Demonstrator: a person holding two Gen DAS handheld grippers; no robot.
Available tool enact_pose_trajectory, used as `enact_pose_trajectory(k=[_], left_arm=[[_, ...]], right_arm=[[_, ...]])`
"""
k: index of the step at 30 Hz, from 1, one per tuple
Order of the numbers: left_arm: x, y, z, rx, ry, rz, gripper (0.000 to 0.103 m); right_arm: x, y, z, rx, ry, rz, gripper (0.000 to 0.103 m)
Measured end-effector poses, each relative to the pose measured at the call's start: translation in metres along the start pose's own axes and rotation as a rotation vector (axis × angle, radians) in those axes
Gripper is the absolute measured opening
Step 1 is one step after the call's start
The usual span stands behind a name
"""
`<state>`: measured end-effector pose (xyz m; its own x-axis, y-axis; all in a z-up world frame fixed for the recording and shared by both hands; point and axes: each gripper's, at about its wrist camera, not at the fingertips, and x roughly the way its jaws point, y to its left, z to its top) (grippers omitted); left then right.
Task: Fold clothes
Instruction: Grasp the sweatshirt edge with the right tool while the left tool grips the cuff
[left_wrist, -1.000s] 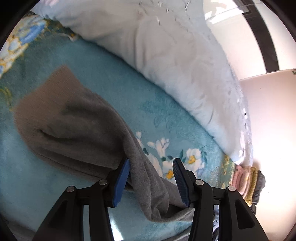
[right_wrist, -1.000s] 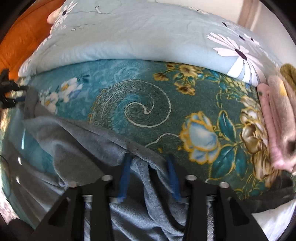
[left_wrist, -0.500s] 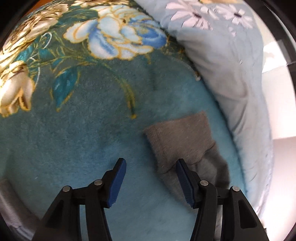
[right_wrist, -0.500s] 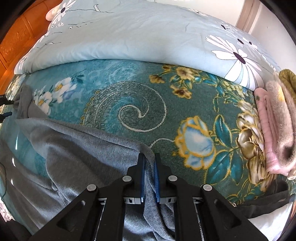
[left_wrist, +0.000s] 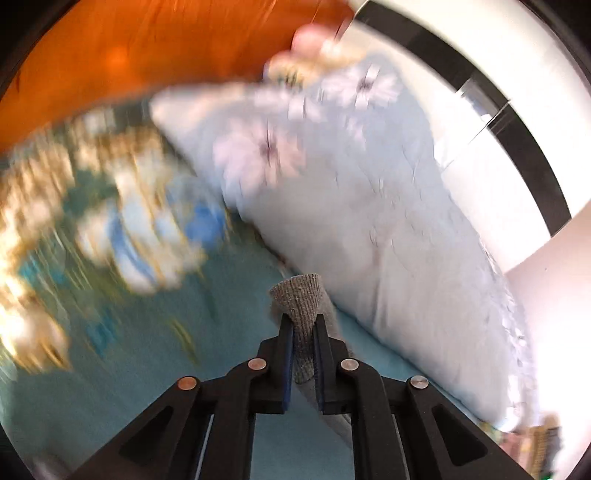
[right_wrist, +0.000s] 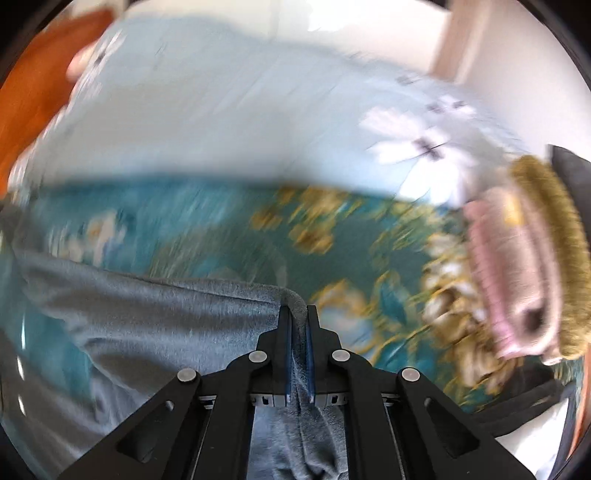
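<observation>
A grey garment (right_wrist: 166, 314) lies across the teal floral bedspread (right_wrist: 221, 229) in the right wrist view. My right gripper (right_wrist: 298, 310) pinches a fold at the garment's upper edge, its jaws closing to a narrow slit with cloth between the blue pads. In the left wrist view my left gripper (left_wrist: 303, 319) grips the garment's ribbed grey cuff (left_wrist: 297, 291), which sticks up past the fingertips above the bedspread (left_wrist: 129, 314). Its jaws are closing tight on the cuff. Both views are blurred by motion.
A light blue flowered duvet (left_wrist: 351, 221) is heaped along the far side of the bed, also the duvet (right_wrist: 221, 110) in the right view. A stack of folded pink and olive clothes (right_wrist: 517, 266) lies at the right. An orange wooden headboard (left_wrist: 147, 48) stands behind.
The left gripper moved off the garment's body to the cuff, shut on it and lifted it, tilting upward. The right gripper closed fully on the grey fold and rose slightly.
</observation>
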<state>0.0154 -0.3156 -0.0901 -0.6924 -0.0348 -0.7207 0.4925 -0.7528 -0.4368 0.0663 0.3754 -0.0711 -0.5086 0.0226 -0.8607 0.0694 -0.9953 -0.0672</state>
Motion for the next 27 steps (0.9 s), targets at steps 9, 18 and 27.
enact_pose_trajectory(k=[9, 18, 27], left_arm=[[0.006, 0.049, -0.049, -0.044, 0.174, 0.148, 0.010], [0.007, 0.043, -0.029, -0.044, 0.164, 0.148, 0.011], [-0.028, 0.080, -0.040, -0.213, 0.251, 0.048, 0.046]], right_arm=[[0.049, 0.018, 0.002, 0.016, 0.080, -0.018, 0.006], [0.050, 0.016, 0.004, 0.034, 0.075, 0.013, 0.006], [0.002, 0.004, 0.005, 0.093, 0.002, 0.029, 0.041]])
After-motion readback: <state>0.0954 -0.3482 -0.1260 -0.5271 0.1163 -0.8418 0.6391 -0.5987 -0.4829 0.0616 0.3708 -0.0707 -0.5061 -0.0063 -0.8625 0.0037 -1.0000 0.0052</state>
